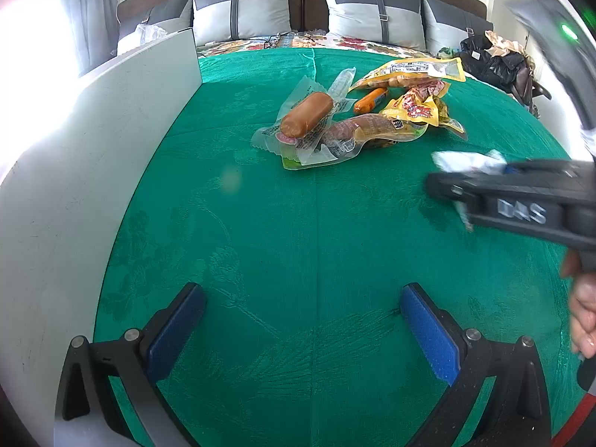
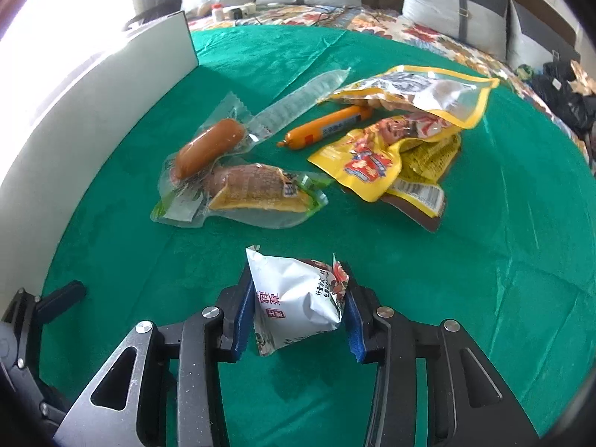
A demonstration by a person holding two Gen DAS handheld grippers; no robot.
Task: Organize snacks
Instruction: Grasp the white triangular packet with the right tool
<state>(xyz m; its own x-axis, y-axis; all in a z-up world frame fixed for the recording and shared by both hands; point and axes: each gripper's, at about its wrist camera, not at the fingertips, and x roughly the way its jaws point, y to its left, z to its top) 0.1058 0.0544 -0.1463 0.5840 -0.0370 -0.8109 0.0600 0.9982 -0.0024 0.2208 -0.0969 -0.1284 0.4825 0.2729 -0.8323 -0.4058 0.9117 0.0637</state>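
Two tongs: right (image 2: pixel 296 307) clamped on white packet (image 2: pixel 294 298), left (image 1: pixel 301 331) wide, empty, snack heap (image 2: pixel 298 149) beyond.

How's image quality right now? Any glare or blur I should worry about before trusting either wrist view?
Left wrist view: strong window glare washes out the upper left above the white panel; the right gripper is motion-blurred at the right edge, while the snack pile is sharp. Right wrist view: similar glare in the upper left, slight softness overall, but the white snack packet between the pads reads clearly.
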